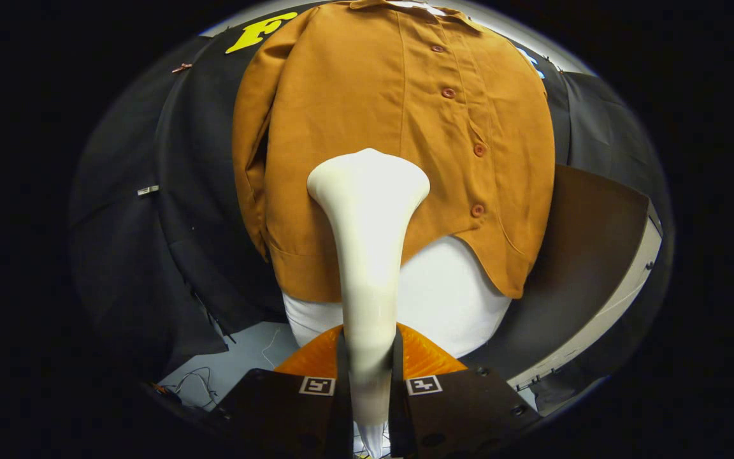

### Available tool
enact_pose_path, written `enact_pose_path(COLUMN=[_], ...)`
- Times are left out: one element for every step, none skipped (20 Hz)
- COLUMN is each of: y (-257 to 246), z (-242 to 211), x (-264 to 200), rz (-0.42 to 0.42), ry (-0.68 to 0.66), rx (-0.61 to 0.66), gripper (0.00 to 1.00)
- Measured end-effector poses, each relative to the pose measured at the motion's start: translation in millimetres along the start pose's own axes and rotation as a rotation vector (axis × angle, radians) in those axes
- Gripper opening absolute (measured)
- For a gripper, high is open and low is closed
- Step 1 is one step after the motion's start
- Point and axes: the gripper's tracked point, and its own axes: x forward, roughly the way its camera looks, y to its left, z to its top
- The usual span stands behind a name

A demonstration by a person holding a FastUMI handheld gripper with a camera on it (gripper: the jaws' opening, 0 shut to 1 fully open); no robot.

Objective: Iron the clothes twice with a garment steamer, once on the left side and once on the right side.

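A brown button-up shirt [399, 146] hangs ahead on a white board [450, 293], its button row running down the right of centre. My gripper [369, 376] is shut on the cream handle of the garment steamer [367, 255], both fingers pressing its narrow stem. The steamer rises straight up from between the fingers. Its flared head [368, 178] lies over the shirt's lower middle, left of the buttons; whether it touches the cloth I cannot tell. An orange ribbed part [424, 357] shows just beyond the fingers, behind the stem.
Black cloth [169, 210] hangs to the left and behind the shirt. A brown table surface [590, 248] curves away to the right with a pale edge. Thin cables [195, 382] lie on the light floor at the lower left.
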Motion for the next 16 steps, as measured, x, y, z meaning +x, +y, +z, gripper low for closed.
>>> enact_pose_path(y=[-7.7, -15.9, -25.4, -36.6, -46.0, -55.1, -64.6, -73.6, -80.8, -87.8, -93.9, -100.0, -104.8, -110.1, -113.5, -118.1], z=[-2.8, -5.1, -4.4, -2.5, 1.8, 7.3, 14.7, 23.2, 32.1, 40.3, 48.5, 55.6, 63.9, 74.1, 83.0, 93.2], x=[-5.2, -11.5, -19.5, -30.7, -41.5, -51.4, -60.4, -71.3, -82.9, -95.9, -107.9, -120.4, -130.4, -141.9, -151.2, -163.0], rz=[-0.004, -0.008, -0.015, -0.024, -0.030, -0.034, -0.039, -0.045, -0.046, -0.045, -0.045, -0.044, -0.044, -0.041, -0.040, -0.037], ry=[0.008, 0.014, 0.012, 0.010, 0.007, -0.001, -0.009, -0.018, -0.028, -0.042, -0.054, -0.066, -0.079, -0.096, -0.110, -0.129], rx=[0.008, 0.019, 0.028, 0.034, 0.041, 0.055, 0.066, 0.073, 0.078, 0.086, 0.087, 0.086, 0.080, 0.069, 0.064, 0.060], gripper=[0.26, 0.26, 0.25, 0.26, 0.26, 0.26, 0.26, 0.25, 0.25, 0.26, 0.26, 0.25, 0.25, 0.26, 0.25, 0.25])
